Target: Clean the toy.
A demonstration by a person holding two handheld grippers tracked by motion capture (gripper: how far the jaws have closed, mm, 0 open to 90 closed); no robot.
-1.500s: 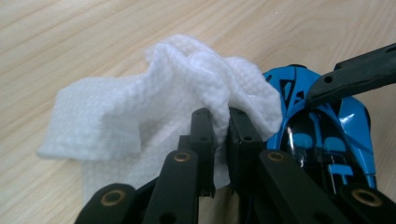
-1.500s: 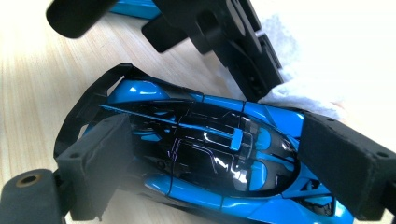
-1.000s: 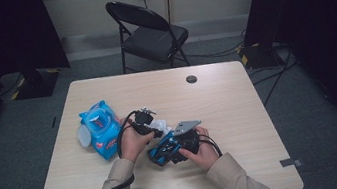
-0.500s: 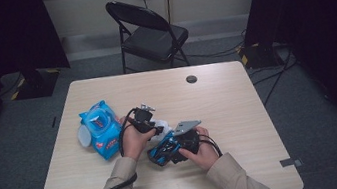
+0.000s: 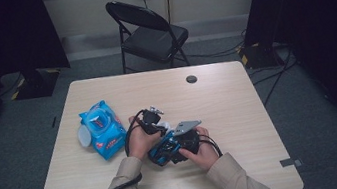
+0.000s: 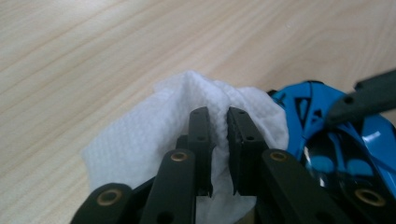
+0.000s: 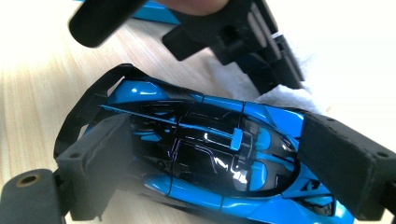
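Left hand-held gripper (image 6: 218,116) just closing, pinching white wipe (image 6: 154,135); right hand-held gripper (image 7: 205,158) clamped around blue toy car (image 7: 210,154) on worktop (image 5: 237,94).

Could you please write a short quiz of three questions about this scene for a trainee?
1. What does the left gripper pinch?
2. True or false: the toy car sits between the jaws of the right gripper.
3. The blue pack on the table lies: A) to the left of the hands, B) to the right of the hands, C) on the chair.

Key: 1. A white wipe. 2. True. 3. A.
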